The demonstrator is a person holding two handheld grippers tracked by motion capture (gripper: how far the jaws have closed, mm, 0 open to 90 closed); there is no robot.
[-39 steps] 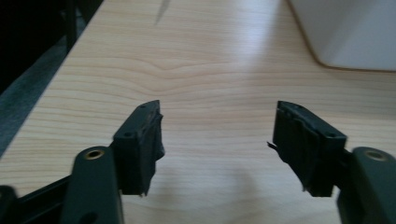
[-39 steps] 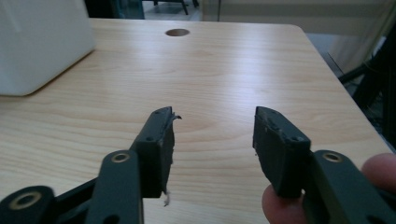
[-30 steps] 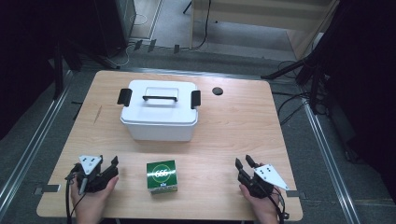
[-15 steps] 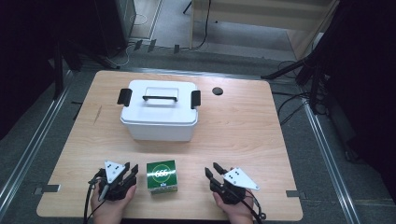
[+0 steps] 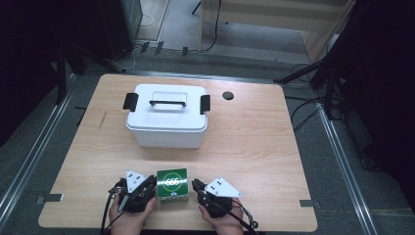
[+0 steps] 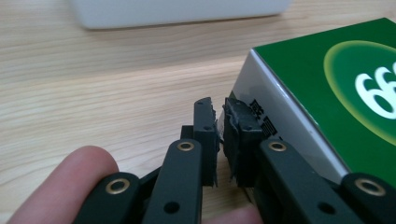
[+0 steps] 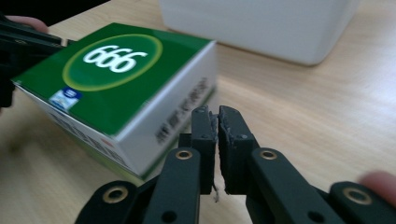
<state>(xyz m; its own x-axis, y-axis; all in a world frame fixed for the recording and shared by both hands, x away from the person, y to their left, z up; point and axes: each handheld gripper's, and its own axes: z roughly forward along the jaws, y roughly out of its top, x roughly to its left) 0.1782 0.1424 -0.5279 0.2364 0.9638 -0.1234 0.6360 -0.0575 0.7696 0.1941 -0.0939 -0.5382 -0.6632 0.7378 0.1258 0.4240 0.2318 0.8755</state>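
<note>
A green box (image 5: 172,185) marked 666 lies near the table's front edge. My left gripper (image 5: 149,184) sits right at its left side, and my right gripper (image 5: 195,185) at its right side. In the left gripper view the jaws (image 6: 219,112) are shut with nothing between them, the box's (image 6: 327,74) white side just beside them. The right gripper's jaws (image 7: 215,116) are likewise shut on nothing beside the box (image 7: 112,79). Both pairs of jaws have just been closing. Whether either touches the box I cannot tell.
A white lidded container (image 5: 166,117) with a black handle and side latches stands behind the box, mid-table. A small black round spot (image 5: 227,95) marks the wooden table (image 5: 254,147) at the back. Cables and stands lie on the floor around.
Both hands have slid inward along the front edge, from the table's outer sides to either side of the green box. Both grippers' jaws have closed.
</note>
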